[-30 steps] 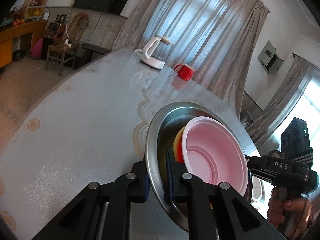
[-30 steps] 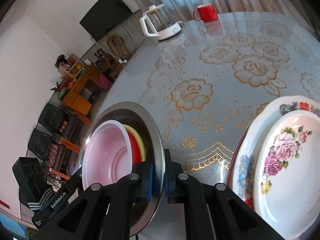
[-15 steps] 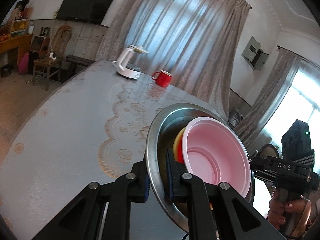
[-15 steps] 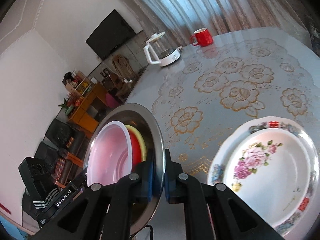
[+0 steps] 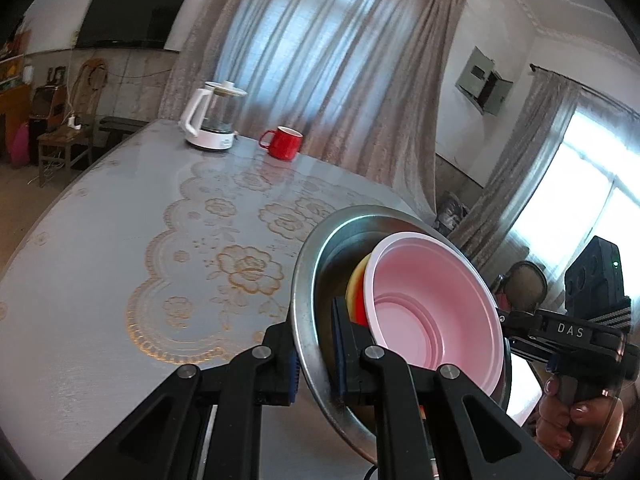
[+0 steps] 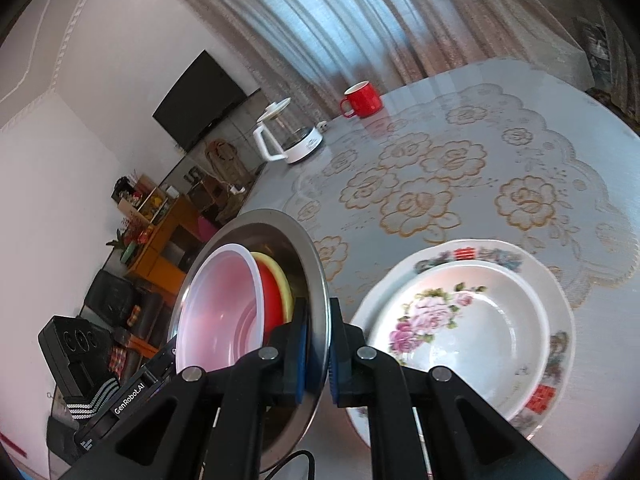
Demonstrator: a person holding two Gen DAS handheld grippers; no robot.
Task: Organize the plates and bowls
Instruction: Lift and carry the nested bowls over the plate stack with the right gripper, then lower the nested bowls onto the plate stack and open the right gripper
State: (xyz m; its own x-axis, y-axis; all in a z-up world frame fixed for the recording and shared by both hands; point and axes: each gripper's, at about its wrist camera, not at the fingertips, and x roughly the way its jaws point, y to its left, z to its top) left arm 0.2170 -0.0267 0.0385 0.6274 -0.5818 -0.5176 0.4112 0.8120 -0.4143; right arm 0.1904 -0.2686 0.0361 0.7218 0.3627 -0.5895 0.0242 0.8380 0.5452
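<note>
table (image 6: pixel 560 128): grey, gold floral lace | on it: kettle (image 6: pixel 296 140), red mug (image 6: pixel 362 98), stacked floral plates (image 6: pixel 556 316)

You face grey curtains (image 5: pixel 320 60) backlit by daylight; a dark TV (image 5: pixel 132 12) hangs on the white wall, an orange cabinet (image 6: pixel 160 236) stands below.

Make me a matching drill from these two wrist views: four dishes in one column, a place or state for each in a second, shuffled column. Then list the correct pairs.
Things
1. metal basin
2. pink bowl
3. floral plates
4. red mug

Places or states
A. stacked on the table, near side
B. gripped by its rim on both sides, tilted
C. standing beside the white kettle
D. innermost of the bowls nested in the basin

Pairs: 1-B, 2-D, 3-A, 4-C
</note>
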